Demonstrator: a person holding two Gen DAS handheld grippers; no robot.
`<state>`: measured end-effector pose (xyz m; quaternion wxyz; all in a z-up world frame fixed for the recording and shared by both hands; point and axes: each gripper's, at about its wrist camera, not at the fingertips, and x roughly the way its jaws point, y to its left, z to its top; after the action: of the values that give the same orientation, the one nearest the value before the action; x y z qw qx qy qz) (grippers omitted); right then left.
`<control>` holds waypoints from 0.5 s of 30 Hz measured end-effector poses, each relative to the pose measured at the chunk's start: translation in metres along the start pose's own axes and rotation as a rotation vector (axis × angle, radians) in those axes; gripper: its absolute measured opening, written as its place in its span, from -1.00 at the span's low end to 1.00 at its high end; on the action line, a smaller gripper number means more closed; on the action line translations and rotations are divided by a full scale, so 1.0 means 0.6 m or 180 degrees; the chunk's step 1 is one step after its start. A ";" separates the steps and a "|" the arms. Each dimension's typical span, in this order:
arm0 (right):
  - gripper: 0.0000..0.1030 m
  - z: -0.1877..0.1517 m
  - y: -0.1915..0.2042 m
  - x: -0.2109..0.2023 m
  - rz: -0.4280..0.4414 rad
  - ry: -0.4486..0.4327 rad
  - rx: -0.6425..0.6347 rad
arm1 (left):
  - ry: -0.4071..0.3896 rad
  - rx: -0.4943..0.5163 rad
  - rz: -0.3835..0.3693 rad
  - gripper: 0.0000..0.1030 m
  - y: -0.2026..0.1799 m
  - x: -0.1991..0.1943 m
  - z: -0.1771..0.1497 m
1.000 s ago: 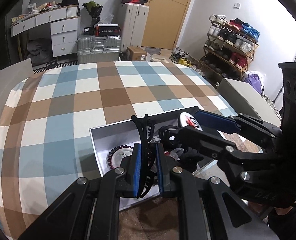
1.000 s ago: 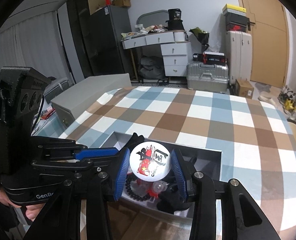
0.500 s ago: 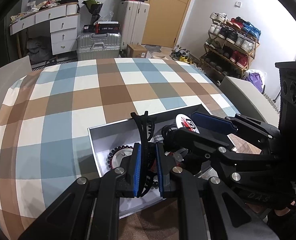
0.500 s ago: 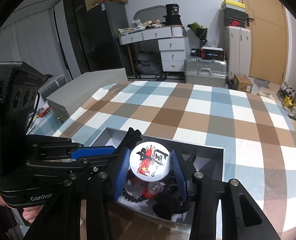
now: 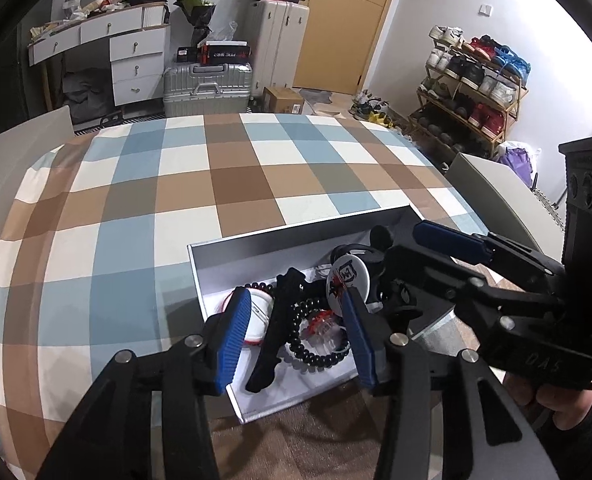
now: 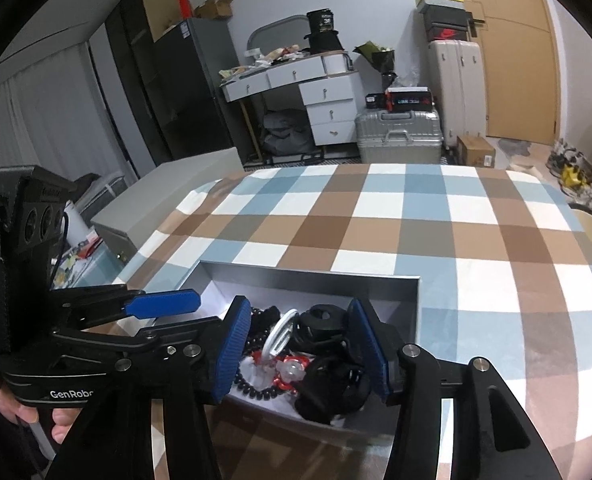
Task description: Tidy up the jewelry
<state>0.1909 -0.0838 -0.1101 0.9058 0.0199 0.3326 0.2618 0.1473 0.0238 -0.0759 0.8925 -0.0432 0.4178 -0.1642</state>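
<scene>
A grey open box [image 5: 255,242] [image 6: 320,276] sits on the checked tablecloth near its front edge. Inside lie a black hair clip [image 5: 273,340], a black bead bracelet [image 5: 316,354] [image 6: 251,390], a round white badge [image 5: 346,278] [image 6: 279,334] standing on edge, a red-and-clear trinket [image 5: 322,326] [image 6: 291,372] and black hair ties [image 6: 328,376]. My left gripper [image 5: 296,336] is open above the box, empty. My right gripper [image 6: 302,354] is open above the box, empty; it also shows in the left wrist view [image 5: 448,240].
The checked tablecloth [image 5: 223,184] covers the table beyond the box. Grey chair backs stand at the left [image 5: 15,148] and at the right [image 5: 492,184]. Suitcases [image 5: 207,88], a white desk and a shoe rack [image 5: 476,80] stand behind the table.
The left gripper has opened and let the black hair clip drop into the box. The right gripper has opened and released the round badge, which now stands on edge in the box.
</scene>
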 end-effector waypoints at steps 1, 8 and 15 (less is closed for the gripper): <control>0.01 0.000 0.000 -0.005 -0.0005 -0.0019 0.0008 | -0.0013 0.0004 0.0011 -0.20 -0.001 -0.004 -0.001; 0.21 0.003 0.004 -0.047 -0.0024 -0.0194 0.0048 | -0.0110 -0.0003 0.0154 -0.16 -0.003 -0.028 -0.003; 0.68 -0.003 0.018 -0.097 -0.0003 -0.0484 0.0094 | -0.0466 -0.0078 0.0344 0.20 -0.007 -0.068 -0.010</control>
<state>0.1474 -0.1028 -0.0750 0.9281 0.0529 0.2668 0.2541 0.1175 0.0336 -0.0491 0.9276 -0.0434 0.3551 -0.1071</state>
